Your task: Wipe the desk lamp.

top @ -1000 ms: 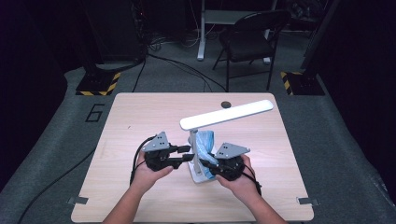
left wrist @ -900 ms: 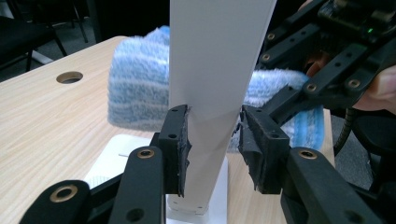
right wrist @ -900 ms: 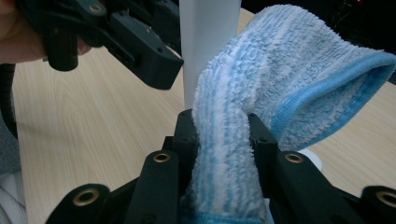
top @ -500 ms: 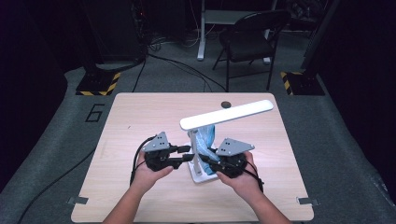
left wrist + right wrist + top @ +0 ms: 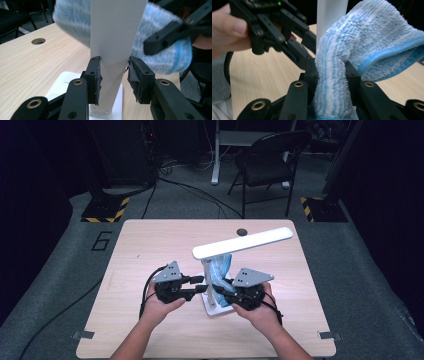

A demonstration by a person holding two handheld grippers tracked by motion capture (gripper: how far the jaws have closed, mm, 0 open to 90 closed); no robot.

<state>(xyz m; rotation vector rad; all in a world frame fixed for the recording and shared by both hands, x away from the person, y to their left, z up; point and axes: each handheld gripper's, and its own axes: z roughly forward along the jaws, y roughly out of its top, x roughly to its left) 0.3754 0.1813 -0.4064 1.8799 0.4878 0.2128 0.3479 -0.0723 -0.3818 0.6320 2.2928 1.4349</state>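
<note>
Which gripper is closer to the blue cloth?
Right. The right gripper pinches the cloth between its jaws; the left gripper clamps the lamp post, with the cloth just behind.

Both black grippers (image 5: 202, 286) (image 5: 220, 292) carry grey three-cornered plates, brass-ringed screw holes and black cables.

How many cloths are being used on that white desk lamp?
1. A fluffy blue cloth is pinched in the right gripper and pressed against the lamp's upright post, beside the left gripper. Another could hide behind the post.
</note>
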